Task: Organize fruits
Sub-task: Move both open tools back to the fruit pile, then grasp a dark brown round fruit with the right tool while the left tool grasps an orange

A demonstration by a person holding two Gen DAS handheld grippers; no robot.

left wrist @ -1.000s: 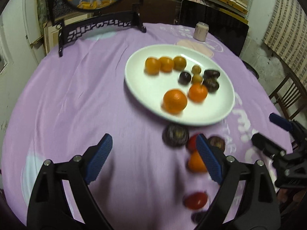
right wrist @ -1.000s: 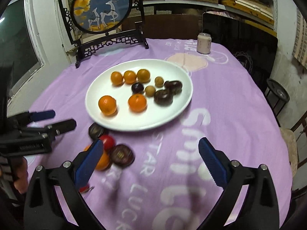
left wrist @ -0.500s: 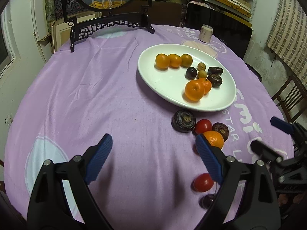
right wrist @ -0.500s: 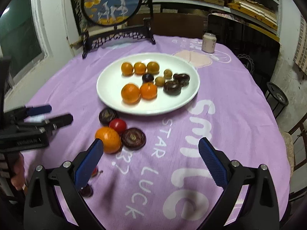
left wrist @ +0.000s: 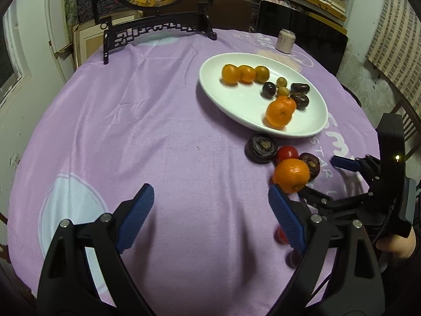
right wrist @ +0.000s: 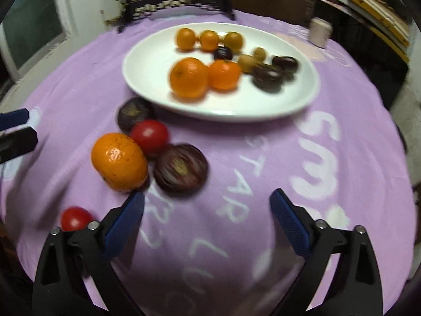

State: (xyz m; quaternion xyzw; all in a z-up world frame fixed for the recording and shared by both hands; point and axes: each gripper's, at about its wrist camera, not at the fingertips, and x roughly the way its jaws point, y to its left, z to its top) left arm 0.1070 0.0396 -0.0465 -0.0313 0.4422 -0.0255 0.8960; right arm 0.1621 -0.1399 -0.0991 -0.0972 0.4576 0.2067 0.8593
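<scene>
A white plate [left wrist: 236, 100] [right wrist: 147, 73] holds several oranges, small yellow fruits and dark fruits. On the purple cloth in front of it lie an orange [left wrist: 291, 175] [right wrist: 119, 162], a red tomato [left wrist: 286, 153] [right wrist: 149, 136] and two dark purple fruits [left wrist: 261, 144] [right wrist: 181, 169]. A second tomato [right wrist: 75, 218] sits nearer the table edge. My right gripper [right wrist: 207, 197] [left wrist: 321, 176] hangs low just behind this cluster, its jaws closing with only cloth between them. My left gripper [left wrist: 210, 192] [right wrist: 17, 130] stands open over bare cloth, left of the loose fruit.
A black carved stand with a round painted screen [left wrist: 158, 29] occupies the far side of the table. A pale can [left wrist: 285, 40] [right wrist: 319, 31] stands behind the plate. A wooden chair [left wrist: 405, 121] and dark furniture flank the table's right side. A hand [left wrist: 397, 242] holds the right gripper.
The right gripper has dropped toward the loose fruit, which now looks much larger, and its jaws have narrowed. On the plate, the big orange rolled against its neighbour. The left gripper drifted away from the plate.
</scene>
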